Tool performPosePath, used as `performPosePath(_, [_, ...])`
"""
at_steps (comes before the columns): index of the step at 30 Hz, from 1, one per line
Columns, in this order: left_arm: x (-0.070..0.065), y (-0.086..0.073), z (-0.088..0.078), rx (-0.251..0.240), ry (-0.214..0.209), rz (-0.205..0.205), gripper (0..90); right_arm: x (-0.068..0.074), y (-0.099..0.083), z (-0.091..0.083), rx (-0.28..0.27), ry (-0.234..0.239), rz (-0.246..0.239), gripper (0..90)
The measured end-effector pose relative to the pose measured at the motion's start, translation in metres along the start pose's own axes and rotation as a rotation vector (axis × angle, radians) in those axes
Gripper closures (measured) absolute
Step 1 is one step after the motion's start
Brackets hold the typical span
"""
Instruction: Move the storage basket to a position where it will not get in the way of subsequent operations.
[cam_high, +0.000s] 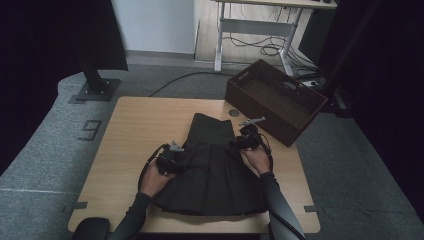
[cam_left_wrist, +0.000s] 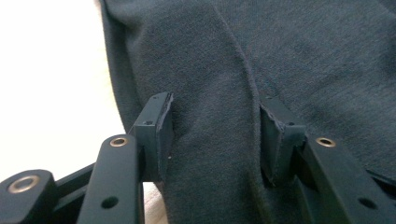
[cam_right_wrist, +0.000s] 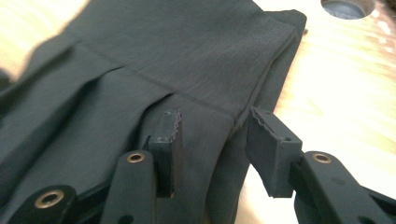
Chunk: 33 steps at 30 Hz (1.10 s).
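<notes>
Dark pleated skirt (cam_high: 212, 167) lies flat on the worktop (cam_high: 135, 130), waistband end pointing away from the person, hem near the front edge. Left claw (cam_high: 173, 156) sits at the skirt's left side edge, right claw (cam_high: 239, 142) at its right side edge, both about mid-length.

Both claws stand partway open w/ a ridge of cloth between the pads, not pinched yet. In the left gripper view the fabric fold runs up between the jaws; in the right gripper view the side seam edge lies between them.

Risks, as I judge them:
- Closing too shallow: only the top layer gets caught, so the lower layer stays behind and the fold goes crooked.
- Right claw is v. close to the cloth's edge; the seam could slip out on lifting.
- Uneven pull btw the two sides could skew the pleats or drag the whole skirt toward the basket (cam_high: 275, 100).
- Pads pressing into the worktop could jam.
</notes>
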<state>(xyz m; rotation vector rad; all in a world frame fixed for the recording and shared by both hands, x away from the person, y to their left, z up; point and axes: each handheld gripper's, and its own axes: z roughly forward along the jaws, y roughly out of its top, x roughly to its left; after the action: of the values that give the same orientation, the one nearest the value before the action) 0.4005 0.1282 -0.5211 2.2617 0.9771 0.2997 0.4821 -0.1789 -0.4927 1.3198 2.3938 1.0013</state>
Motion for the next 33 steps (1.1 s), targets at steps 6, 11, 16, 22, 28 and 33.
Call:
performPosePath(6, [-0.004,-0.005,0.001,-0.016,0.001,-0.005,50.8,0.007,-0.003,0.032,0.094,-0.064,-0.065,80.2])
performPosePath(11, [-0.009,-0.006,-0.002,-0.017,0.005,0.024,59.9,0.014,0.0,0.022,0.076,-0.108,-0.111,89.1])
performPosePath(16, [-0.015,-0.003,-0.003,-0.016,0.049,0.069,63.1,0.02,0.014,0.0,-0.031,-0.167,-0.159,89.9])
performPosePath(22, [-0.015,-0.005,-0.003,-0.022,0.047,0.068,58.9,0.008,0.013,0.013,0.007,-0.127,-0.116,85.7])
performPosePath(28, [-0.016,-0.005,-0.002,-0.019,0.045,0.07,58.7,-0.002,0.003,0.034,0.039,-0.105,-0.07,63.1])
performPosePath(33, [-0.015,-0.005,-0.001,-0.022,0.043,0.066,58.7,-0.004,0.011,0.038,0.015,-0.116,-0.068,62.9])
